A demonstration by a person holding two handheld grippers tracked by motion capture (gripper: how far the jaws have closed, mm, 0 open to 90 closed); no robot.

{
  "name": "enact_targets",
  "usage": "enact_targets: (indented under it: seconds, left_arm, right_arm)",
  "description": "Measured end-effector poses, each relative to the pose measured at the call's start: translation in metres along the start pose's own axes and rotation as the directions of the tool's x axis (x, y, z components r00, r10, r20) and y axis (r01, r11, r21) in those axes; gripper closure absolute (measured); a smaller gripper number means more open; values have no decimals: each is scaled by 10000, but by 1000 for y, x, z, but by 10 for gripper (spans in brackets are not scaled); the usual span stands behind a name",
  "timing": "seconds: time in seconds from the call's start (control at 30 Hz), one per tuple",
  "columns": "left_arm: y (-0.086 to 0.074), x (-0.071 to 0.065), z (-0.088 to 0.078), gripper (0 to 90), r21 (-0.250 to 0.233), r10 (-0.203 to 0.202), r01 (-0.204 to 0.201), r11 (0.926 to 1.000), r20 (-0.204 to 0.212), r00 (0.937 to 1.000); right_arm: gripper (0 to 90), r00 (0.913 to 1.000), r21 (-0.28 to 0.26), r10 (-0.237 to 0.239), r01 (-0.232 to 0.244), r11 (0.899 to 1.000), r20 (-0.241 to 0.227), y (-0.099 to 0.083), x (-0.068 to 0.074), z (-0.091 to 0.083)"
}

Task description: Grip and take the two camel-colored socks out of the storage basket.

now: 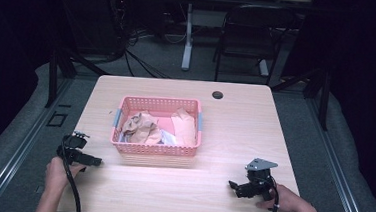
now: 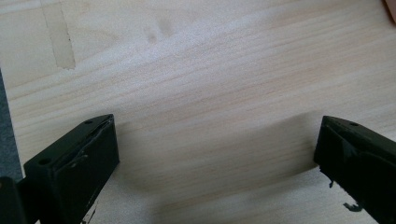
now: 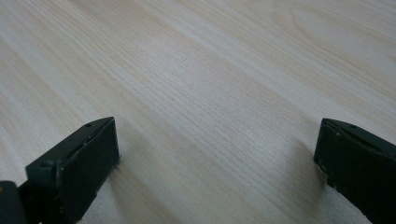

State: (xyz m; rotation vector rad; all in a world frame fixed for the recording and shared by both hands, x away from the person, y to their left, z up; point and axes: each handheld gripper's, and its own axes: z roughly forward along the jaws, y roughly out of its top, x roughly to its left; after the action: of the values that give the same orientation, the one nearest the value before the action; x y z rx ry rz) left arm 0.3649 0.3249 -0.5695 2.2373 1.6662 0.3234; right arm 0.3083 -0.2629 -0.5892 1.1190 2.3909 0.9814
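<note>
Resting on the pale wooden tabletop point(image 1: 234, 139), the left tool point(image 1: 93, 160) and right tool point(image 1: 232, 185) are both released, grasping nothing. The pink plastic basket point(image 1: 155, 149) of crumpled beige cloths point(image 1: 142, 127) sits between and beyond them; work seems unstarted, and next likely calls for reaching in

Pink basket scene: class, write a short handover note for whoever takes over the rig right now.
Left gripper: jaws wide open, nothing between them, low over the table at its near left.
Right gripper: jaws wide open, nothing between them, at the near right.
Pink basket: mid-table, holding crumpled tan clothes and a paler piece.
Done: nothing lifted out by the look of it.
Left: probably reach in and take out the clothes.
</note>
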Motion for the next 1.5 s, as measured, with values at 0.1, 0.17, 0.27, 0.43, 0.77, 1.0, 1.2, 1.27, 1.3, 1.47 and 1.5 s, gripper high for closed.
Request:
enact_targets:
  seconds: [0.1, 0.17, 0.27, 0.43, 0.77, 1.0, 1.2, 1.27, 1.3, 1.47, 1.5]
  left_arm:
    - [1, 0, 0, 0, 73, -21, 21, 10000, 13, 10000]
    - [1, 0, 0, 0, 100, -15, 15, 9999, 21, 10000]
    - [2, 0, 0, 0, 138, -6, 6, 9999, 23, 10000]
    - [2, 0, 0, 0, 177, 70, -71, 9998, 55, 10000]
    - [6, -1, -1, 0, 390, 349, -356, 9986, 180, 9992]
    - [8, 1, -12, 0, 163, 351, -356, 9992, 322, 9989]
    - [14, 4, -29, 0, -356, 206, -185, 9992, 599, 9980]
    - [18, 3, -36, 0, -506, 286, -252, 9984, 675, 9973]
    - [22, 3, -42, 0, -567, 371, -325, 9979, 829, 9959]
    - [31, 6, -47, 0, -364, 409, -377, 9986, 918, 9949]
    - [31, 6, -47, 0, -364, 409, -377, 9986, 918, 9949]
  right_arm:
    - [0, 10000, -8, 5, -5, 10000, 10, 0, 0, 0]
    - [0, 10000, -13, 12, -12, 10000, 15, 0, 0, 0]
    - [0, 10000, 20, -1, 1, 10000, 1, 0, 0, 0]
    - [0, 10000, 23, -3, 3, 10000, 30, 0, 0, 0]
    - [0, 10000, 3, 3, -3, 10000, 32, 0, 0, 0]
    - [0, 10000, 3, -3, 3, 10000, 8, 0, 0, 0]
    - [0, 10000, -12, 11, -11, 10000, 12, 0, 0, 0]
    - [0, 10000, 11, -12, 12, 10000, 23, 0, 0, 0]
    - [0, 10000, 13, 3, -3, 10000, -3, 0, 0, 0]
    - [0, 10000, -1, -1, 1, 10000, -4, 0, 0, 0]
    - [0, 10000, -1, -1, 1, 10000, -4, 0, 0, 0]
